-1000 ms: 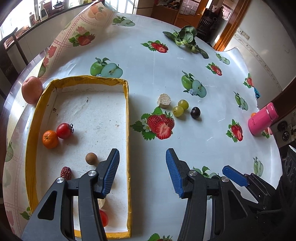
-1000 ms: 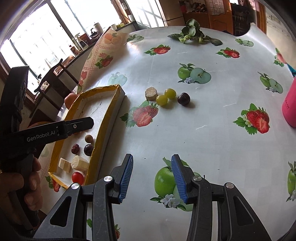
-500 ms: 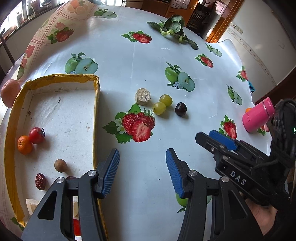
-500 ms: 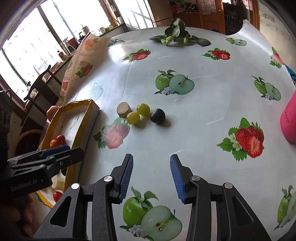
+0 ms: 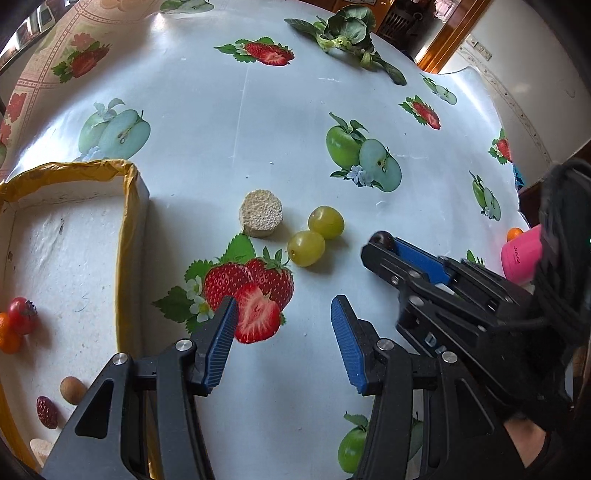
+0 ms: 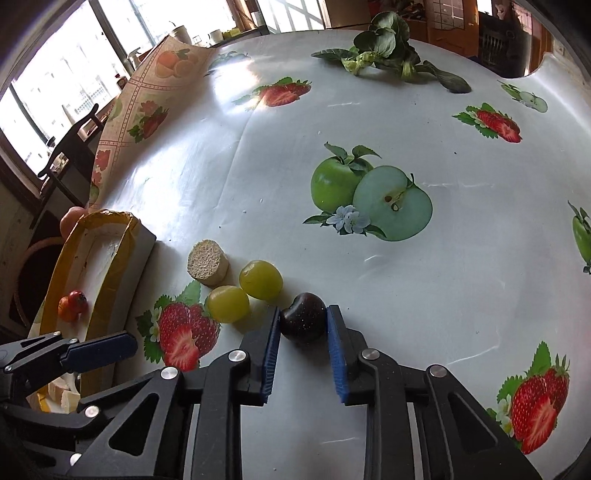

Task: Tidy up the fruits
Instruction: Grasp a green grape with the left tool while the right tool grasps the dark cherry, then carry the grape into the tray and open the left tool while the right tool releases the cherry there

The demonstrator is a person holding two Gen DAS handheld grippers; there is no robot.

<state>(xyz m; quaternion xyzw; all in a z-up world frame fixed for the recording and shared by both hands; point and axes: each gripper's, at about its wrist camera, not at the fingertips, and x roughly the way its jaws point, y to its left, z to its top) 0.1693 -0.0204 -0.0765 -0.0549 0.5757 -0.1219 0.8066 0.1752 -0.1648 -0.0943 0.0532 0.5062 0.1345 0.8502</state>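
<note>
A dark cherry [image 6: 303,323] lies on the table between the fingertips of my right gripper [image 6: 301,325]; the blue pads stand on both sides of it, touching or nearly so. Two green grapes [image 6: 260,279] [image 6: 228,303] and a beige round slice [image 6: 207,263] lie just left of it. In the left wrist view the grapes [image 5: 325,222] [image 5: 306,247] and slice [image 5: 261,213] lie ahead of my open, empty left gripper [image 5: 282,323]. The right gripper [image 5: 384,247] reaches in from the right, hiding most of the cherry [image 5: 383,239]. The yellow-rimmed tray [image 5: 125,236] at left holds a tomato [image 5: 21,314] and other small fruits.
Leafy greens [image 5: 347,33] lie at the far side of the table. A pink bottle [image 5: 521,254] stands at the right edge with an orange fruit [image 5: 513,233] beside it. A peach [image 6: 70,220] sits behind the tray. The tablecloth carries printed apples and strawberries.
Both grippers moved forward toward the loose fruits. The right gripper came down around the dark cherry and its jaws narrowed onto it. The left gripper stayed open.
</note>
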